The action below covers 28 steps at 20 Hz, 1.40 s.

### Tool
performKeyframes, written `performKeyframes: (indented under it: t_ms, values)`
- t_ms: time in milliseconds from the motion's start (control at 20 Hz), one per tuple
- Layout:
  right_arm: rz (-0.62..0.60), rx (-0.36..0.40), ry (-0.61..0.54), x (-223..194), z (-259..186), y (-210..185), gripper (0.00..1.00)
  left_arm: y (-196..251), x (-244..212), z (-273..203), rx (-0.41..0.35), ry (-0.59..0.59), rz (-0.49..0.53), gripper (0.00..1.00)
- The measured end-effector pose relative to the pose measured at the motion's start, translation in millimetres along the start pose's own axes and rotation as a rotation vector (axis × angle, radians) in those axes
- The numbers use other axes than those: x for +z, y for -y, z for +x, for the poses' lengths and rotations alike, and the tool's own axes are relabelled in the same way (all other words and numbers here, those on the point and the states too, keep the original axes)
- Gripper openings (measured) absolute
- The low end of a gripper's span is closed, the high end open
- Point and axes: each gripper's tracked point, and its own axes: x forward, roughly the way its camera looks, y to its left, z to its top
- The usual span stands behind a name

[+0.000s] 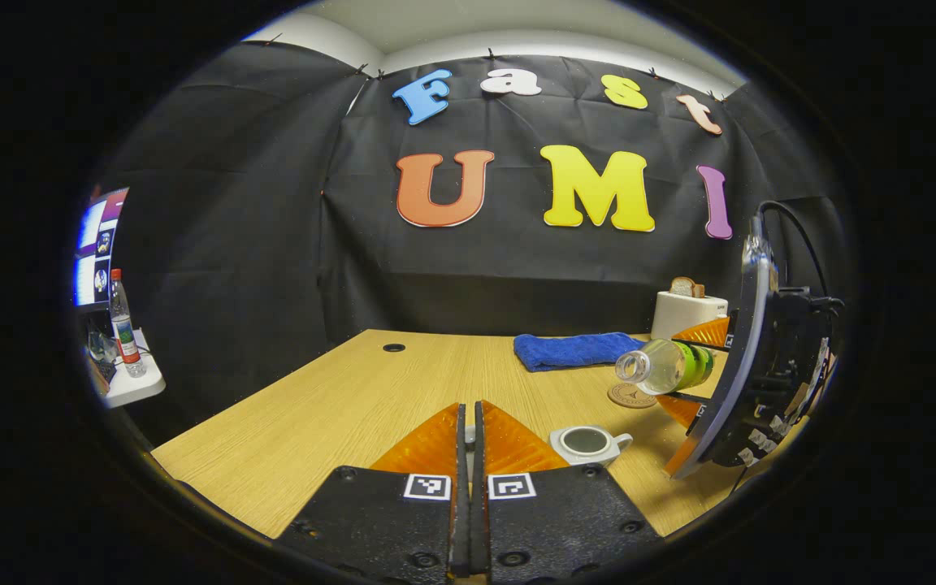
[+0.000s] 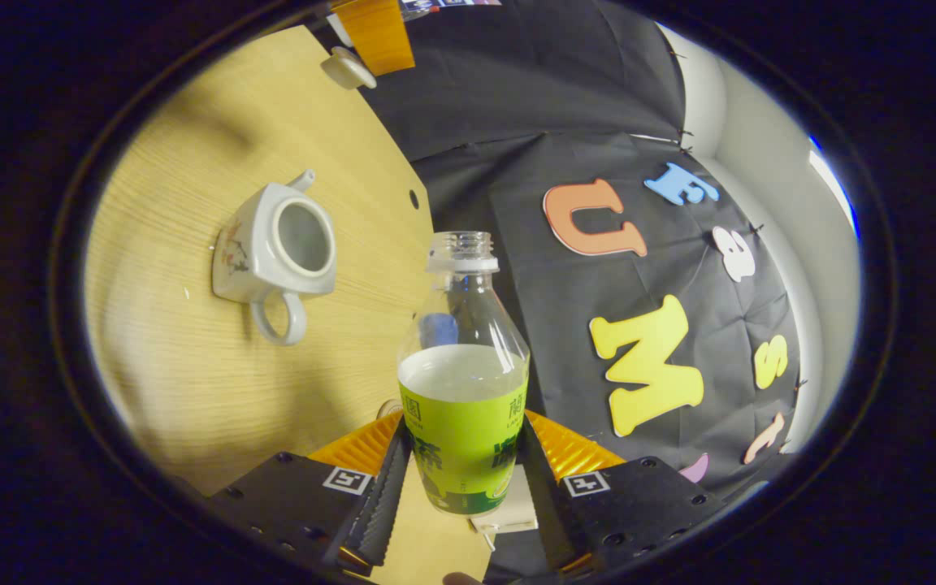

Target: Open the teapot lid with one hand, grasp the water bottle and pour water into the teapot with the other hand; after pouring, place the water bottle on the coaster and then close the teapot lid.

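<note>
Right gripper (image 2: 461, 479): both fingers clamped on the labelled lower body of the water bottle (image 2: 463, 390), which lies tipped near horizontal above the table (image 1: 338, 398), uncapped mouth toward the open teapot (image 1: 588, 444), coaster (image 1: 630, 396) beneath it. Left gripper (image 1: 469, 455): fingers nearly together; whether they pinch the lid (image 2: 348, 68) cannot be told from its own view. Teapot stands lidless just right of the left fingers.

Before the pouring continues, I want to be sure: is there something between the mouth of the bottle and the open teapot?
Nothing visible is in the way. The right claw holds the water bottle tilted, uncapped, above the table. The teapot stands open; its lid is at the left claw.
</note>
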Motion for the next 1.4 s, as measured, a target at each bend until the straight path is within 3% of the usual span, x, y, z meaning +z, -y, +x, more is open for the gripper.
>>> performKeyframes:
  t_ms: [650,1400]
  values:
    - [-0.359,-0.065,0.064,21,2,7,0.72,-26,0,-7,0.019,-0.001,0.003,0.02]
    - [-0.591,-0.151,0.111,39,5,35,0.72,-33,3,-9,0.022,0.006,-0.005,0.02]
